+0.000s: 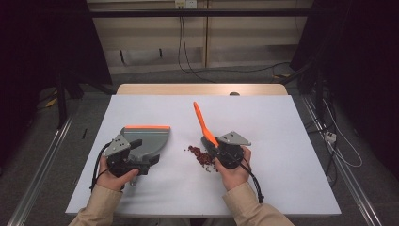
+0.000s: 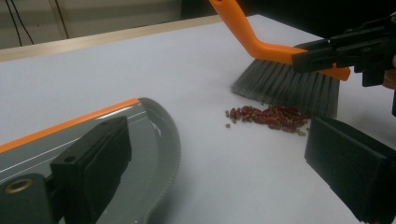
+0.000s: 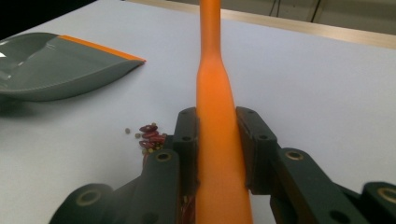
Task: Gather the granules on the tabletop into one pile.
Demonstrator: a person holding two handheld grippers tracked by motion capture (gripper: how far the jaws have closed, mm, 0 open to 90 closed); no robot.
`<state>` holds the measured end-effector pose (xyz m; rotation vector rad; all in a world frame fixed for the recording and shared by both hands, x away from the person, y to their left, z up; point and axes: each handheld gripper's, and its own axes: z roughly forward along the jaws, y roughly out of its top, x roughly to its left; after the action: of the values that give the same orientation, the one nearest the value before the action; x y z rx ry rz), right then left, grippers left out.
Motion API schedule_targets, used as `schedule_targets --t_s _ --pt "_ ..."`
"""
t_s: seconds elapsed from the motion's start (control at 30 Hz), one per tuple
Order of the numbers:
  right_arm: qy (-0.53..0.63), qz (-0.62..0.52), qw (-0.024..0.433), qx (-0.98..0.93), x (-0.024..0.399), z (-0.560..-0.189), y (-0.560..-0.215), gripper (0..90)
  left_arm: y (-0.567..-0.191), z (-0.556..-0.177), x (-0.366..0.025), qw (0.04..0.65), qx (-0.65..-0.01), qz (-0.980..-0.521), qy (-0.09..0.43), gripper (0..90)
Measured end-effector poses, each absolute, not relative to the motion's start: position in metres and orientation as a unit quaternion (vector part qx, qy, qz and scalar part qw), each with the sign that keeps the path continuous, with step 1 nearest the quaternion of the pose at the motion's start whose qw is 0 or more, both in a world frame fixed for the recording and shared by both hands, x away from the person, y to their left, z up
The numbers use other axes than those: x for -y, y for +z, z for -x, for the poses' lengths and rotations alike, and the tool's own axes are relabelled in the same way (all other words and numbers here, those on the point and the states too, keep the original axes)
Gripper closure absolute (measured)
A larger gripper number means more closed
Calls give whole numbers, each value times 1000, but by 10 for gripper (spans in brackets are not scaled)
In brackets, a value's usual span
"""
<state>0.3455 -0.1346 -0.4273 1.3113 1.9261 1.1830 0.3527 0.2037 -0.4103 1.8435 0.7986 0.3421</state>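
Right gripper (image 3: pixel 215 140), jaws clamped on the orange hand brush (image 1: pixel 203 123), sets its bristles just behind the red beans (image 1: pixel 201 156) for sweeping toward the grey dustpan (image 1: pixel 147 139), which the left gripper (image 1: pixel 129 159) grips, seemingly by the rear edge, lip facing them.

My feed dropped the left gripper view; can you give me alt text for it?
An orange-handled brush with grey bristles, clamped in the right gripper, rests its bristles beside a small pile of red beans on the white table. A grey dustpan with an orange lip lies near left.
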Motion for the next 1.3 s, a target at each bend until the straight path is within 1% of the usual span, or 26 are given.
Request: schedule_targets --t_s 0.07,0.23,0.37,0.43,0.77,0.83,1.3 --pt "436 -474 271 -715 139 -348 -423 711 -410 -353 -205 523 -334 -771 144 72" --pt "460 -428 259 -734 159 -361 -412 711 -411 -353 -205 524 -334 -770 145 72" --pt "472 -398 236 -750 171 -370 -409 711 -411 -353 -204 523 -334 -771 143 72" --pt "478 -389 223 -755 174 -375 -410 711 -411 -354 -204 530 -337 -767 134 72" --pt "492 -322 187 -787 174 -400 -417 711 -412 -355 -204 524 -339 -770 134 72" --pt "496 -309 174 -792 174 -405 -419 712 -413 -356 -204 522 -339 -771 133 72" --pt "511 -251 152 -808 171 -429 -423 712 -415 -357 -207 521 -345 -771 125 68"
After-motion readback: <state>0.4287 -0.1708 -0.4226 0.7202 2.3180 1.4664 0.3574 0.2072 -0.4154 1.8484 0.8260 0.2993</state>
